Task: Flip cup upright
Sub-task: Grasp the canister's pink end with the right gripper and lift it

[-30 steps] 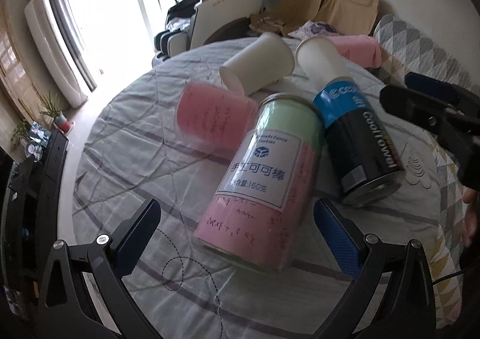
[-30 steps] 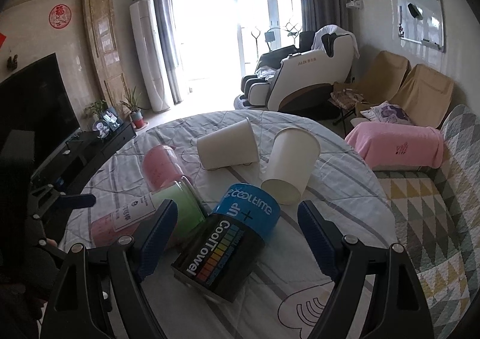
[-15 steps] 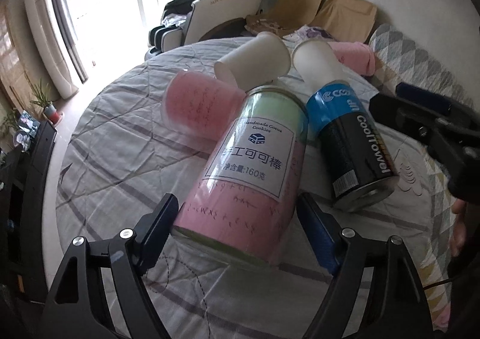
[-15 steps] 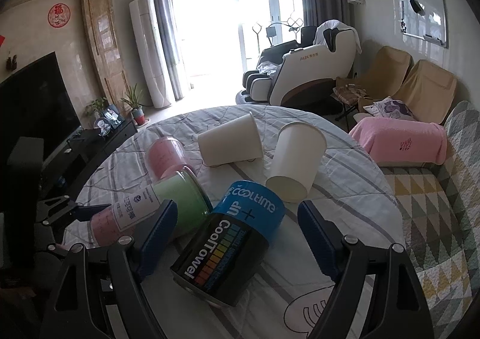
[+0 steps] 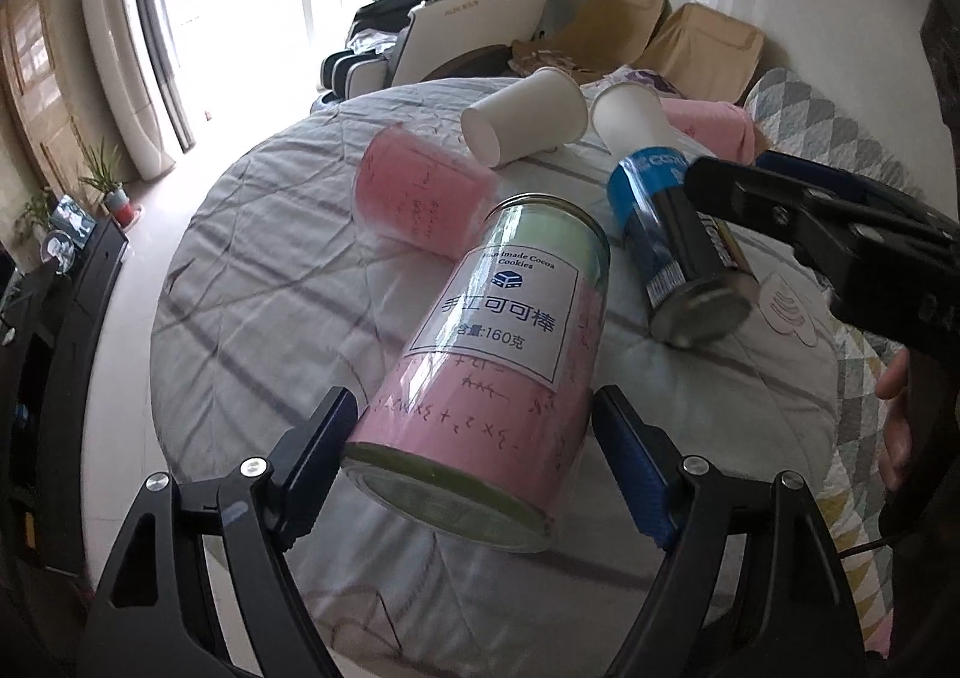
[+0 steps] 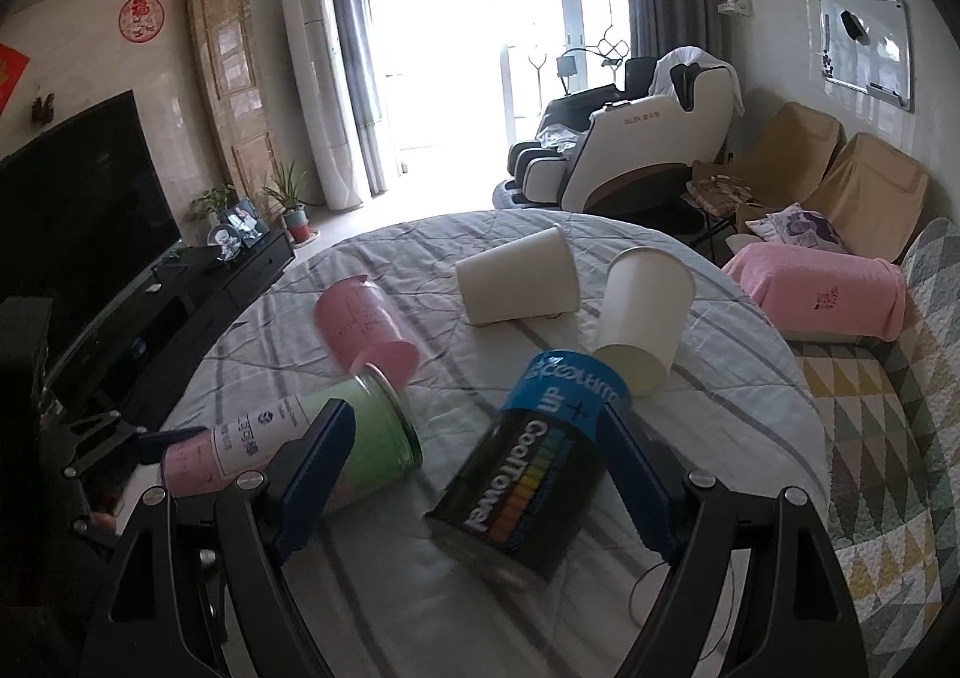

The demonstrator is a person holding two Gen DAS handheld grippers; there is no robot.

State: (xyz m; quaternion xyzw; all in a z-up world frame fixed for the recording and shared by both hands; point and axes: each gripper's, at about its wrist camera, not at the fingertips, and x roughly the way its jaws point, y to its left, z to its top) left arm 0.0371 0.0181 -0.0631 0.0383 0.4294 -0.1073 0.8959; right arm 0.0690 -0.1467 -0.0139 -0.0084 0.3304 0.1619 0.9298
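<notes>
A clear jar with pink and green paper inside and a white label [image 5: 498, 354] lies on its side on the round cloth-covered table [image 5: 252, 282]. My left gripper [image 5: 474, 438] is open, its fingers on either side of the jar's near end with small gaps. A black and blue CoolTowel can [image 6: 528, 468] lies on its side between the open fingers of my right gripper [image 6: 474, 468]. A pink cup [image 5: 420, 198] and two white paper cups [image 5: 525, 114] [image 5: 633, 117] lie on their sides farther back.
The table edge drops off to the left toward a black TV stand [image 6: 198, 288]. A quilted sofa with a pink towel [image 6: 822, 288] lies to the right. My right gripper shows in the left wrist view [image 5: 828, 234] above the can.
My left gripper has moved forward so the jar's near end now sits between its fingers. My right gripper has advanced around the CoolTowel can.
</notes>
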